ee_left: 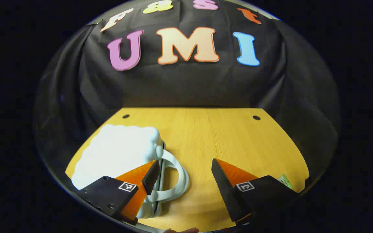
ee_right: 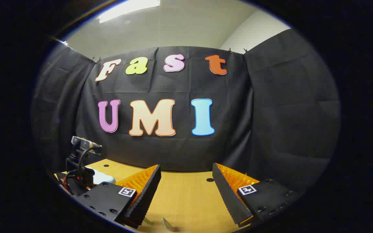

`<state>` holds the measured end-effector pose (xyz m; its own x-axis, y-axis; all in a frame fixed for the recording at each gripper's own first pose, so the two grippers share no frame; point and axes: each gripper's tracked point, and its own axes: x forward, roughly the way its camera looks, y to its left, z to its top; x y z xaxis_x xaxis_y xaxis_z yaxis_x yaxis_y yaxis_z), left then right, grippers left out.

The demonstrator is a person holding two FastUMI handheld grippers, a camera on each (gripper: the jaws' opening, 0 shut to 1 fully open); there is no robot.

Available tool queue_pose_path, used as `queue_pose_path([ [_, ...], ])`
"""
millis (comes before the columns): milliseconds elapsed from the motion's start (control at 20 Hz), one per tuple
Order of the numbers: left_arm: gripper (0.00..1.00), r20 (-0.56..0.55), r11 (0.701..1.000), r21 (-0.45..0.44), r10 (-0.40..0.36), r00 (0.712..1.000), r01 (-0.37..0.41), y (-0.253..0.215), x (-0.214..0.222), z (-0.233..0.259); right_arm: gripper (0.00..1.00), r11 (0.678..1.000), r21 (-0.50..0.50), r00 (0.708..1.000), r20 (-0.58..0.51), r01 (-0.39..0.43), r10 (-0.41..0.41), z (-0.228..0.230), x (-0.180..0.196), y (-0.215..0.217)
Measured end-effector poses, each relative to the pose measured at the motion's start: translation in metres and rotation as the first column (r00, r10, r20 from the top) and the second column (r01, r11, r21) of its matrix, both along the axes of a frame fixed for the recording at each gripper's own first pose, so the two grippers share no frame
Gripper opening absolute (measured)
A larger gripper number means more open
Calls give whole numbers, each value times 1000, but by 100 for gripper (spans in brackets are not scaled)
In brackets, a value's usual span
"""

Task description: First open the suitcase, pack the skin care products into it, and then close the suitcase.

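In the left gripper view a small white suitcase [ee_left: 118,152] with a bumpy shell lies closed on the left of the wooden table [ee_left: 238,139]. Its white loop handle [ee_left: 181,176] points toward the middle. My left gripper [ee_left: 185,170] is open, its left finger over the case's handle edge and the handle partly in the gap. A green and white packet [ee_left: 285,181] peeks out behind the right finger. In the right gripper view my right gripper [ee_right: 186,171] is open and holds nothing, above the table. A corner of the white suitcase [ee_right: 104,177] shows at far left.
The left gripper with its camera and cables [ee_right: 81,161] shows at the left of the right gripper view. Two thin pale slivers [ee_right: 167,224] lie at the table's near edge below the right gripper. Black cloth walls close off the table [ee_right: 186,200] at the back and sides.
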<state>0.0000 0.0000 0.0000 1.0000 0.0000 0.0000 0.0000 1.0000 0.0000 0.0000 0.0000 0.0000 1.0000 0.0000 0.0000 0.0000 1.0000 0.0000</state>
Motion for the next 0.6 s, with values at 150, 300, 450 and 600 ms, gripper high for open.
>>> queue_pose_path([
  [150,96,-97,1000,-20,-1,995,0,2,19,-18,99,999,-24,1000,-15,25,-25,-2,1,-3],
  [300,96,-174,1000,-14,-4,985,2,2,40,-32,99,998,-42,998,-29,46,-47,-6,0,-8],
  [450,94,-240,1000,-28,-19,971,12,-2,55,-45,99,997,-58,997,-38,60,-62,-8,-1,-10],
  [600,93,-291,999,-45,-20,957,7,-2,66,-53,99,995,-74,997,-41,65,-69,-11,-4,-10],
])
